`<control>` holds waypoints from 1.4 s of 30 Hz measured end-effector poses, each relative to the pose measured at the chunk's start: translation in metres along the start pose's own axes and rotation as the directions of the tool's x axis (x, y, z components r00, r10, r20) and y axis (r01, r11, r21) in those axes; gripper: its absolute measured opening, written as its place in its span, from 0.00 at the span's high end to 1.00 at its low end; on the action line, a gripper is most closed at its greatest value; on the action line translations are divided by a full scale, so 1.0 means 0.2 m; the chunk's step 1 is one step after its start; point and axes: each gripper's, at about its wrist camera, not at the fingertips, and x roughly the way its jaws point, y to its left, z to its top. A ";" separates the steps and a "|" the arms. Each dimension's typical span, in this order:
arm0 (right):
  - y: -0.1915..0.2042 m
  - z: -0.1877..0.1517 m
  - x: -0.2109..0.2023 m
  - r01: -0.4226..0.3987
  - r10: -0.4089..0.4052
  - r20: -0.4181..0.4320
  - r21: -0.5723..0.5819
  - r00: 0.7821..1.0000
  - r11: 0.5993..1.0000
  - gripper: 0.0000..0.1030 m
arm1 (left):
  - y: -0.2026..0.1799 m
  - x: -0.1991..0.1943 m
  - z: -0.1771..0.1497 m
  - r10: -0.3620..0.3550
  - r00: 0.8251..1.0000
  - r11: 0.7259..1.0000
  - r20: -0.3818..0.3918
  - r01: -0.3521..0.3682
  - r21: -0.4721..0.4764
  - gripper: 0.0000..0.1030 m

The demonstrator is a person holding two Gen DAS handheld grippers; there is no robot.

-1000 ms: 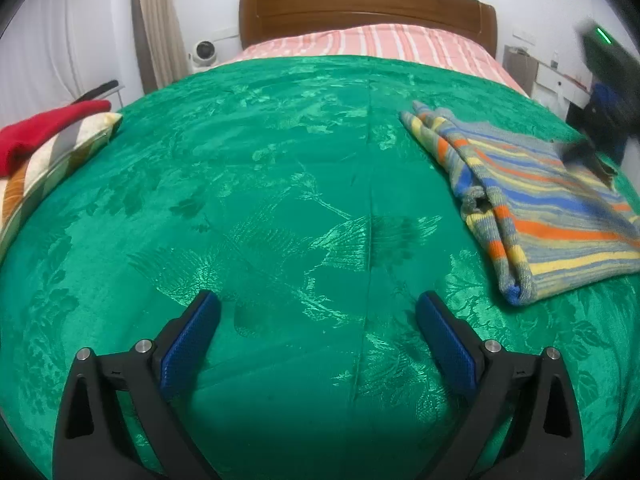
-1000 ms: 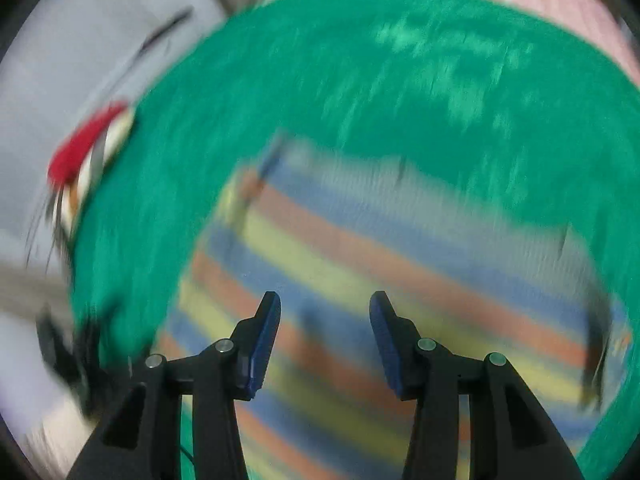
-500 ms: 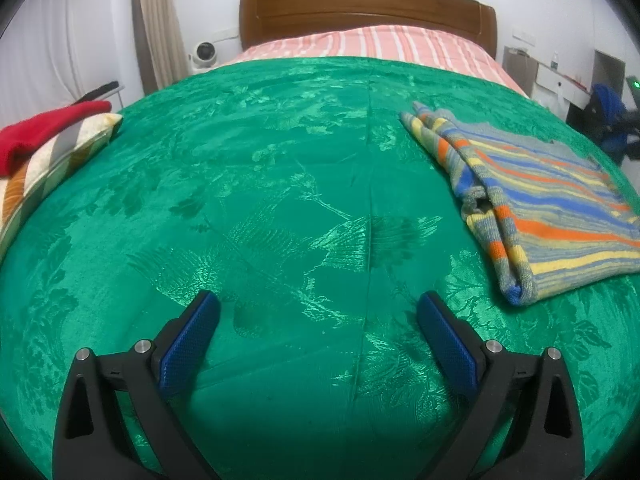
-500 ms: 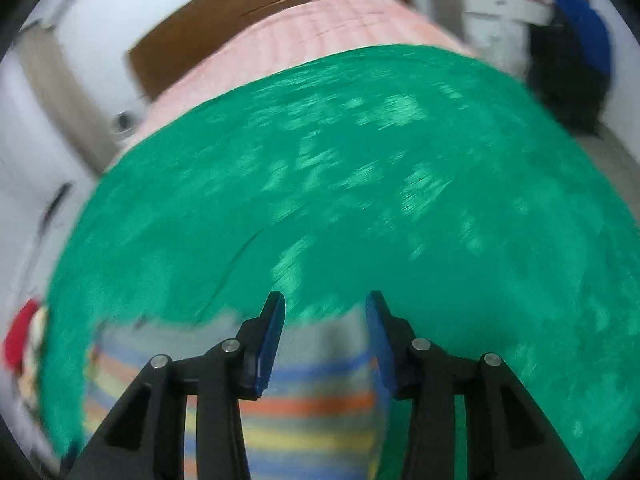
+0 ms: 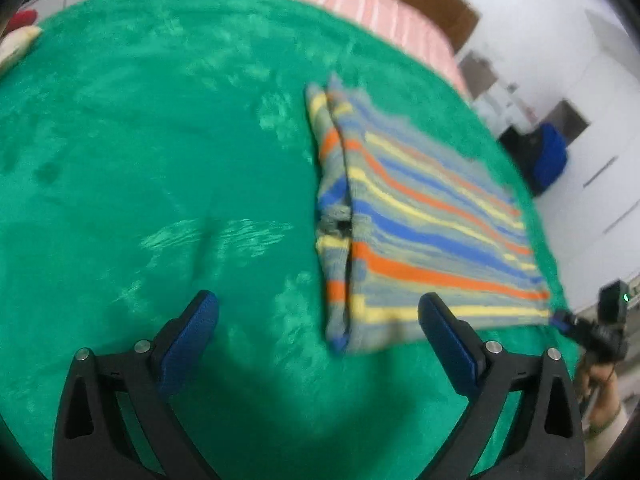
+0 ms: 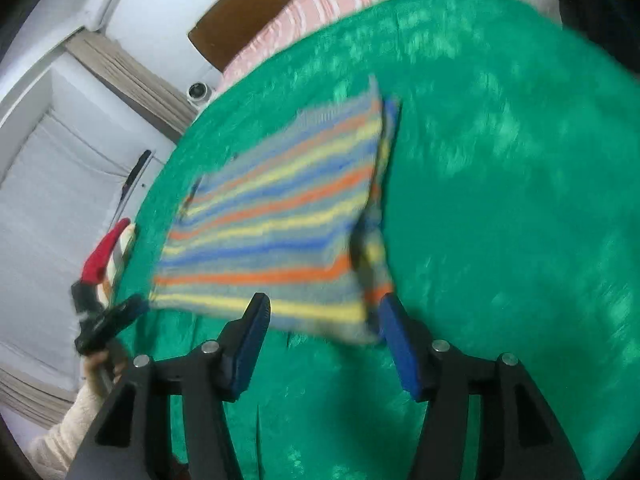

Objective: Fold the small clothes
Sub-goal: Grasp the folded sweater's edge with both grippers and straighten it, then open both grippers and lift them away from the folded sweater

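Left wrist view: striped sweater (image 5: 420, 216) is seen folded on green bed (image 5: 160, 140), right side. Left tool (image 5: 316, 332) spread, empty; right tool (image 6: 324, 332) just widened, nothing pinched. Final fold prob. left.

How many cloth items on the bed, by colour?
Striped multicolour: 1, folded striped garment
Red: 1, red cloth at the bed edge
Green: 1, green bedspread
Total: 3
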 end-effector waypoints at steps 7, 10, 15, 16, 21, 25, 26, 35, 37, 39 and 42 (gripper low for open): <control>-0.09 -0.03 0.11 -0.066 0.069 -0.011 0.179 0.998 0.982 0.93 | -0.16 0.01 0.04 0.046 0.997 0.993 -0.069 -0.038 0.112 0.95; -0.09 -0.04 0.02 -0.109 0.110 0.005 0.190 0.994 0.976 0.94 | -0.09 -0.09 0.04 -0.003 0.997 0.994 -0.082 0.012 0.110 0.95; -0.06 -0.06 -0.08 -0.145 0.154 -0.038 0.168 0.987 0.975 0.94 | -0.04 -0.27 -0.05 -0.035 0.991 0.985 -0.128 0.056 0.163 0.95; -0.06 -0.09 -0.11 -0.148 0.158 -0.052 0.165 0.986 0.975 0.94 | -0.03 -0.28 -0.08 -0.037 0.989 0.983 -0.142 0.061 0.171 0.95; -0.07 -0.24 -0.08 -0.063 0.074 -0.099 0.115 0.992 0.991 0.92 | -0.05 -0.21 -0.26 0.068 0.986 0.965 -0.154 -0.026 0.260 0.87; -0.07 -0.32 -0.14 -0.019 0.020 -0.007 0.102 1.000 0.995 0.58 | -0.09 -0.38 -0.33 0.167 0.984 0.958 0.055 -0.175 0.228 0.12; -0.06 -0.34 -0.19 -0.020 0.015 0.045 0.100 0.999 0.995 0.49 | -0.10 -0.42 -0.35 0.186 0.975 0.954 0.122 -0.209 0.215 0.05; -0.02 -0.58 -0.34 0.234 -0.225 0.305 0.007 0.925 0.972 0.37 | -0.15 -0.30 -0.48 0.393 0.895 0.880 0.210 -0.433 0.198 0.04; -0.05 -0.61 -0.30 0.260 -0.252 0.284 0.010 0.925 0.966 0.37 | -0.15 -0.31 -0.49 0.403 0.888 0.872 0.220 -0.446 0.200 0.04; -0.08 -0.63 -0.32 0.268 -0.258 0.292 0.005 0.921 0.963 0.37 | -0.15 -0.31 -0.49 0.414 0.882 0.863 0.227 -0.459 0.211 0.04; -0.08 -0.64 -0.31 0.277 -0.268 0.291 0.011 0.918 0.961 0.37 | -0.16 -0.32 -0.51 0.420 0.878 0.861 0.229 -0.466 0.206 0.04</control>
